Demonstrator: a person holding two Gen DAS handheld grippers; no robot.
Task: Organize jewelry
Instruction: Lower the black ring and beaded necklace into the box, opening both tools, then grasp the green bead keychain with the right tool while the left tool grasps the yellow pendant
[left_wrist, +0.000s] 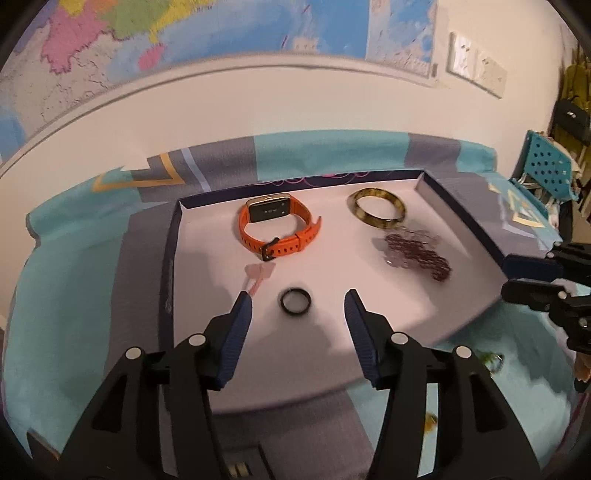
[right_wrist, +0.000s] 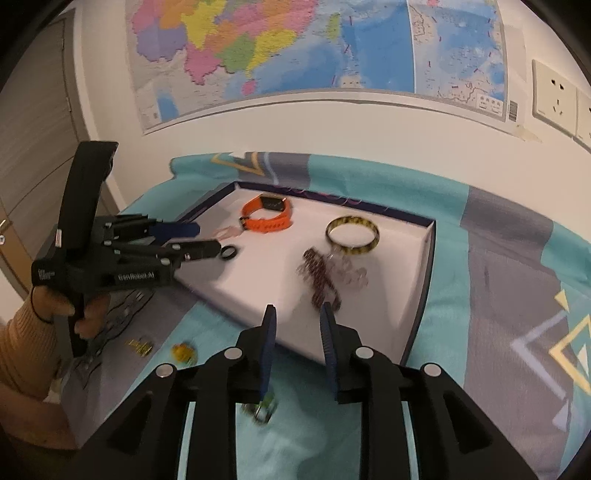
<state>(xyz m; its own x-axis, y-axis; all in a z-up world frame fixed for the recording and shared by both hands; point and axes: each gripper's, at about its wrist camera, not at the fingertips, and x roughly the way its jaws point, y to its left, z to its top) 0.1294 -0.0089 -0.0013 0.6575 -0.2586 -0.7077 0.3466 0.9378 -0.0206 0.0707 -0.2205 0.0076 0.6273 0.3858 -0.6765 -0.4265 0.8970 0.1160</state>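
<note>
A white box tray (left_wrist: 184, 236) holds an orange watch (left_wrist: 277, 229), a yellow-brown bangle (left_wrist: 376, 208), a dark red beaded bracelet (left_wrist: 421, 254), a pale pink charm (left_wrist: 260, 275) and a black ring (left_wrist: 294, 301). My left gripper (left_wrist: 297, 304) is open and empty, its fingers either side of the black ring. My right gripper (right_wrist: 297, 317) is open and empty over the tray's near corner. A green ring (right_wrist: 264, 408) lies on the cloth under its left finger. In the right wrist view I see the watch (right_wrist: 267, 214), bangle (right_wrist: 352, 236), bracelet (right_wrist: 321, 277) and left gripper (right_wrist: 207, 240).
The tray (right_wrist: 417, 258) sits on a teal and grey cloth (right_wrist: 498, 295). A yellow trinket (right_wrist: 183, 352) and gold pieces (right_wrist: 140, 347) lie on the cloth left of the tray. A wall with a map (right_wrist: 295, 48) stands behind. A teal perforated rack (left_wrist: 546, 166) is at far right.
</note>
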